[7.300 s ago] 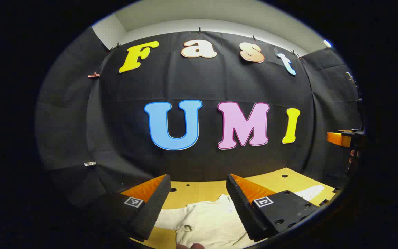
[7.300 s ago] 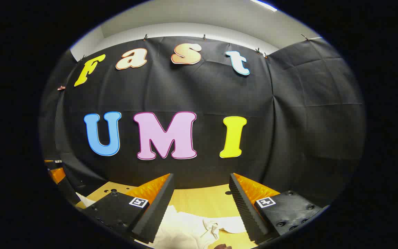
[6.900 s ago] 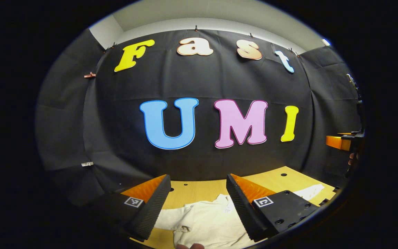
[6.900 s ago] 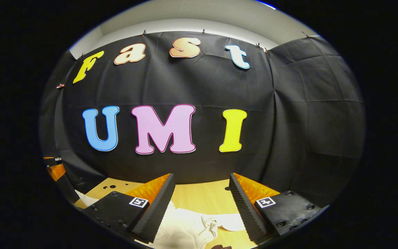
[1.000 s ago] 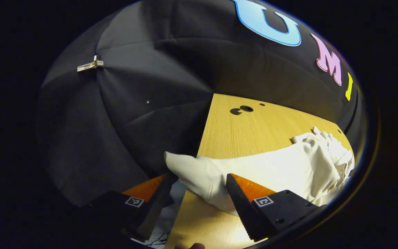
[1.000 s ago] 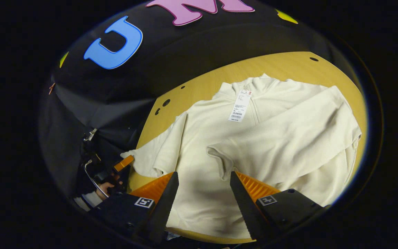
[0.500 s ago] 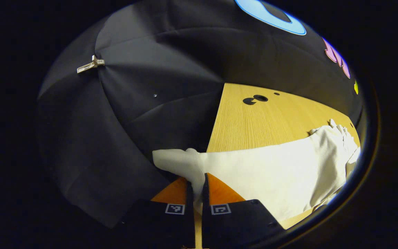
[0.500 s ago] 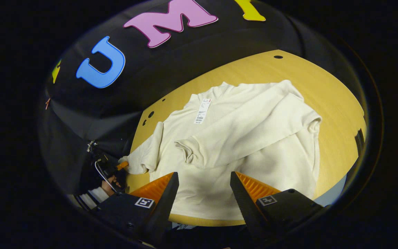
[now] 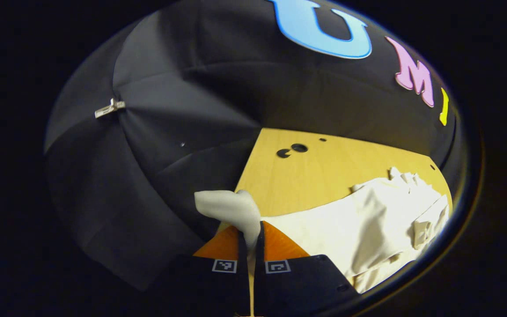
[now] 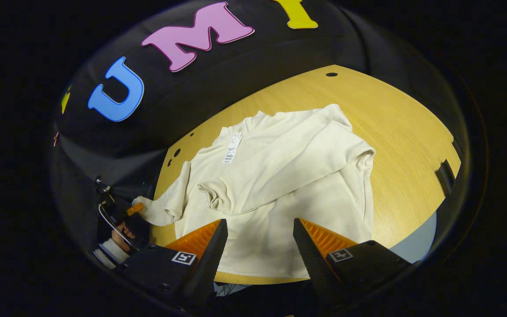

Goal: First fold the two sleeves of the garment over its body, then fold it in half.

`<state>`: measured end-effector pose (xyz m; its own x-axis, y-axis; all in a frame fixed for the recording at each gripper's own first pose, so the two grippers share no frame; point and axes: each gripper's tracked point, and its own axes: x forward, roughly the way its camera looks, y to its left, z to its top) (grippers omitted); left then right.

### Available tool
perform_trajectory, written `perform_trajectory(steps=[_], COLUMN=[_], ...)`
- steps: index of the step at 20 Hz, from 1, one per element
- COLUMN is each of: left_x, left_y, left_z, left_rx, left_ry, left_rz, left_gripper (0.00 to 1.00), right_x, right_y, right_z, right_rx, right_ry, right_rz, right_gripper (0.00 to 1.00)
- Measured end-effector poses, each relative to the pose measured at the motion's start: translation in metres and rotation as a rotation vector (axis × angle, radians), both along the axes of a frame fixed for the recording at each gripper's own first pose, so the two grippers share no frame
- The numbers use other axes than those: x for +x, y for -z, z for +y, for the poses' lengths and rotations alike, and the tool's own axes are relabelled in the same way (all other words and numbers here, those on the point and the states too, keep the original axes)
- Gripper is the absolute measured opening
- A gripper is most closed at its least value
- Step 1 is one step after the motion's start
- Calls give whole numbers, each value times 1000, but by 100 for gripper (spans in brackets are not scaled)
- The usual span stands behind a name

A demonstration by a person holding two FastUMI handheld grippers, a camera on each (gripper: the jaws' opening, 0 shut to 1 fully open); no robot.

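Garment [image 10: 280, 185] lies flat mid-desk [image 10: 403, 132] with one sleeve [image 10: 280, 171] already across its body, while the left gripper [image 9: 249, 246], fingers clamped on the other sleeve's cuff [image 9: 229, 209] at nine o'clock, has that fold and the halving left; the right gripper [image 10: 258, 246] hovers, fingers apart.

Dim booth, strong fisheye warping

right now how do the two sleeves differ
The right sleeve lies folded across the garment's body; the left sleeve stretches out past the table edge. The left gripper is shut on the left sleeve's cuff; no gripper touches the right sleeve, and the right gripper hovers open above the body. The left sleeve is lifted and bunched at its end; the right one rests flat. Both are cream.
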<state>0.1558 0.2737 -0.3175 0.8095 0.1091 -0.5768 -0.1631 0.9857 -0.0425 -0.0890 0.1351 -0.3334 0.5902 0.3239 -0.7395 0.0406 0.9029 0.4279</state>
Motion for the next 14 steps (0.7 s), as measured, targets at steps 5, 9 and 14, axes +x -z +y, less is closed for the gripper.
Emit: perform_trajectory(steps=[5, 9, 14], left_x=[-8, -12, -15], left_y=[-44, -71, -92], left_z=[-77, -140, -225], left_rx=[-23, -41, -76], left_ry=[95, 146, 235], left_rz=[-63, -97, -125], left_gripper=[9, 9, 9], right_x=[3, 10, 19], right_y=[2, 5, 11], right_z=[-10, -24, -47], right_rx=[18, 29, 40], right_ry=[-2, 12, 41], right_rz=[-4, 0, 7], right_gripper=[93, 93, 93])
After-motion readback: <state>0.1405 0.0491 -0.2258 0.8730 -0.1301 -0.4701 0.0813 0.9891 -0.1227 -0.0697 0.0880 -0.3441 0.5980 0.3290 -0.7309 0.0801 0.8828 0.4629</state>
